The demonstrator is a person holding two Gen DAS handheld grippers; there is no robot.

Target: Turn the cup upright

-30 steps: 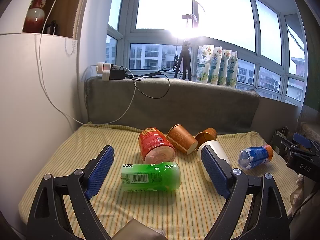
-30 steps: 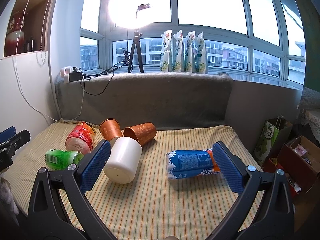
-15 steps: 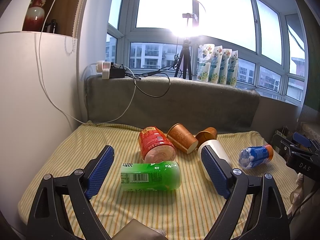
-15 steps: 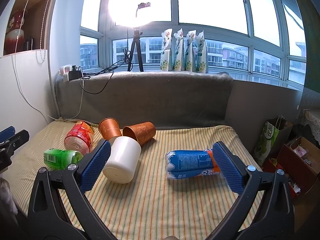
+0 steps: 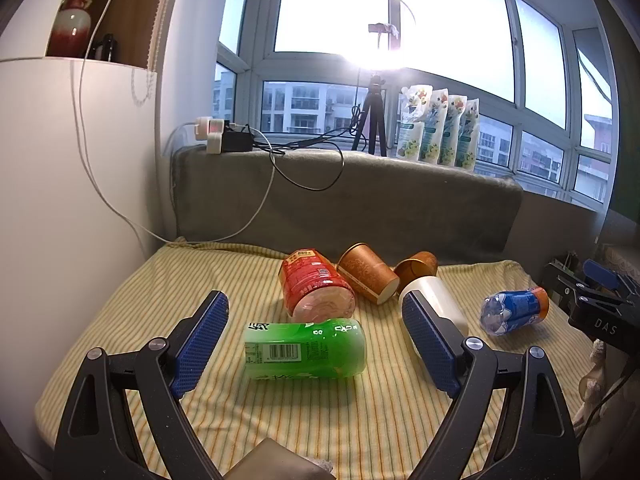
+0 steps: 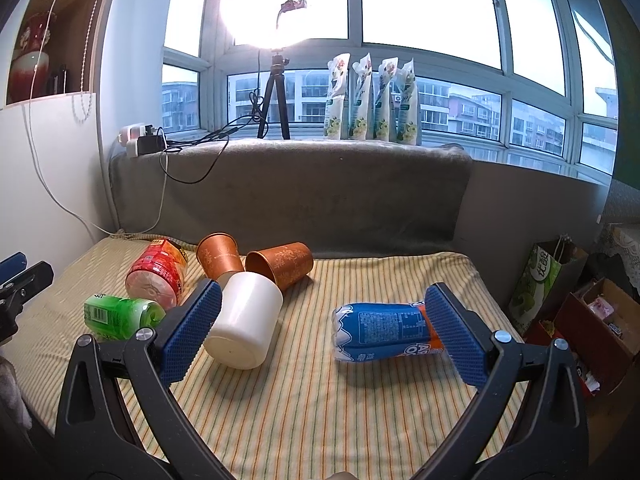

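Several cups lie on their sides on the striped yellow cloth. In the left wrist view there are a green cup, a red cup, two copper cups, a white cup and a blue and orange cup. My left gripper is open, with the green cup lying ahead between its fingers. In the right wrist view my right gripper is open and empty, with the white cup by its left finger and the blue and orange cup by its right finger.
A grey padded back runs behind the cloth. A white cabinet stands at the left. Cables and plugs, a tripod and pouches sit on the sill. A green bag and boxes stand right of the bed.
Both views have shifted only very slightly; the cups lie where they were and both grippers stay open.
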